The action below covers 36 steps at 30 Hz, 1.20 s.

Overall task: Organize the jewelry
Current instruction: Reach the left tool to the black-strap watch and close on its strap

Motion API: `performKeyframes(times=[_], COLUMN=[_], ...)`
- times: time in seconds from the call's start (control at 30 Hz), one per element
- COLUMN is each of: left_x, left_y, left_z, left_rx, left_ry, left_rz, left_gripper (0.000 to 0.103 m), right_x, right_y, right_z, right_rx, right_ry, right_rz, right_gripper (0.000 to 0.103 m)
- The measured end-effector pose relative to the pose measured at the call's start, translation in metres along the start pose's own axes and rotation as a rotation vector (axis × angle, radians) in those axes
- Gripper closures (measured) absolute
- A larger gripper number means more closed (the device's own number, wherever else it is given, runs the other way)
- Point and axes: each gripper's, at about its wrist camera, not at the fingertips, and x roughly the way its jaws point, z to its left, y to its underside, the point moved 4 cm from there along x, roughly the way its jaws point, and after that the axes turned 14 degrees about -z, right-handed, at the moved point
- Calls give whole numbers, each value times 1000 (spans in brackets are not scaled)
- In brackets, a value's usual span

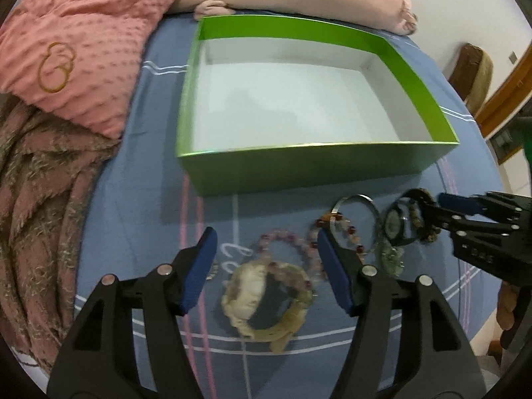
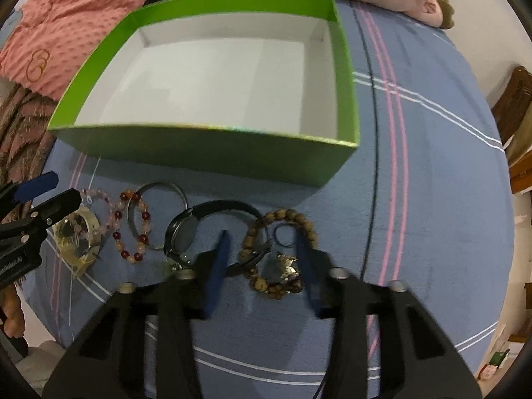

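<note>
left gripper (image 1: 266, 266) fingers apart above a pale bangle (image 1: 266, 302); right gripper (image 2: 262, 262) fingers apart around a wooden bead bracelet (image 2: 279, 249), on the bed (image 2: 432, 199) before the green box (image 2: 206, 149).

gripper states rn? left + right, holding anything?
Left claw: open, above the pale bangle, holding nothing.
Right claw: open, straddling the wooden bead bracelet, not gripped.

No readable text anywhere; gold embroidered ring motif (image 1: 55, 66) on pink blanket (image 1: 86, 43), possibly logo.
</note>
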Motion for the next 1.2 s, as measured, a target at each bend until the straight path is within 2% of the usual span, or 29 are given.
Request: performKeyframes(times=[0.07,0.33,0.5,0.77,0.8,0.87,0.93,1.07,1.2], left_x=[2,12,17,15,15,15,15,20,33], left_y=[0,-7,-13,-10,-10,-11,-12,-12,-7], left_z=[-10,-55,-68,-49,-50,-57,-68,-111,-138], left_rx=[21,129,149,88,85,100,126,241,319], left_ry=[15,80,90,73,77,94,119,189,210], left_rz=[4,12,16,27,30,32,32,30,63], left_gripper=[39,39,37,35,35,35,35,35,35], right_x=[2,-17,-25,-19,-19,-21,-24,-26,-30], right_y=[2,-4,-8,1,2,3,3,7,13], right_z=[-3,-23,-32,-58,-59,-60,-61,-70,-73], right_rx=[14,54,66,111,111,95,97,131,148], right_ry=[-14,-10,18,62,64,76,90,94,98], right_rz=[10,-30,-53,-11,-9,-11,-22,-28,-27], right_gripper=[86,95,95,95,94,84,65,62,62])
